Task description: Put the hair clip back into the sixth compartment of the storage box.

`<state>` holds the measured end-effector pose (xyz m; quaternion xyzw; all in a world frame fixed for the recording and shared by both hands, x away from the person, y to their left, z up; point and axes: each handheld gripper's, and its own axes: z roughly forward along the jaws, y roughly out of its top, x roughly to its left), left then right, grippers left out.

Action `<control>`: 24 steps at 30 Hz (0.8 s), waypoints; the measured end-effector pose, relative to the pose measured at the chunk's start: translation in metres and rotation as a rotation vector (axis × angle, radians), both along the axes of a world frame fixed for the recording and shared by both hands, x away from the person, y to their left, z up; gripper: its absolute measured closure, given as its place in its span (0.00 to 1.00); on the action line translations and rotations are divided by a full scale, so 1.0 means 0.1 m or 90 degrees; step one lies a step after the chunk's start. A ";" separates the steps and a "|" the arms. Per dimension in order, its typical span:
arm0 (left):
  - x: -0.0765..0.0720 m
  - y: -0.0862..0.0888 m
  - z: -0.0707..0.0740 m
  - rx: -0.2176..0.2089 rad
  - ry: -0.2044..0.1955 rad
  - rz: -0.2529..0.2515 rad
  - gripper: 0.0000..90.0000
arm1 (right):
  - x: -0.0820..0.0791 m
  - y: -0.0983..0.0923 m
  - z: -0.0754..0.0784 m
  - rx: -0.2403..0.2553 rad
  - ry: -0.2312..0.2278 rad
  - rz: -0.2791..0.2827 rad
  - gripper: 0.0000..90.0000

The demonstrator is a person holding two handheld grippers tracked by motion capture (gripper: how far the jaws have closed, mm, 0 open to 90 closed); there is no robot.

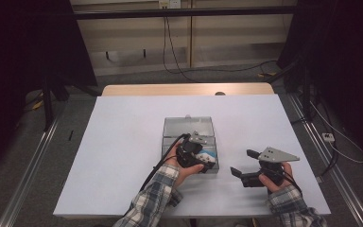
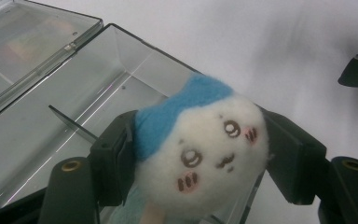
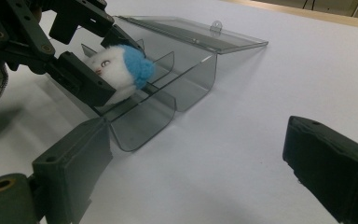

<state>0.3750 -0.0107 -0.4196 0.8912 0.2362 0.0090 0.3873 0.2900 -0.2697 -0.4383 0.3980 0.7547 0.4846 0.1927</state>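
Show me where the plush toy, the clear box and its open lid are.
plush toy [image 2: 205, 144], left gripper view, its white face.
clear box [image 3: 191, 79], right gripper view, its side wall.
lid [image 3: 200, 32], right gripper view, its flat panel.

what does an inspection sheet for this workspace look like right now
surface: white table, bare around the box.
job's things: clear box with its lid open flat behind it, dividers inside; plush toy, white with a blue top, held over the box's near end.
clutter: nothing seen.
grippers: left tongs shut on the toy's sides; right tongs open, holding nothing, resting on the table right of the box.
cables: one trails from the left tongs along the sleeve; loose cables on the floor beyond the table.
surroundings: black curtains on both sides, floor rails, pale wall panels behind.
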 end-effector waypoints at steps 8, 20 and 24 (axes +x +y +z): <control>0.01 -0.01 -0.01 -0.002 0.000 0.001 0.36 | 0.00 0.00 0.00 0.000 0.000 0.000 0.08; 0.02 -0.02 -0.01 -0.014 0.006 0.006 0.33 | 0.00 0.00 -0.01 -0.002 0.001 0.001 0.08; 0.03 -0.03 -0.01 -0.029 0.005 0.012 0.29 | 0.00 0.00 -0.01 -0.001 0.002 0.000 0.08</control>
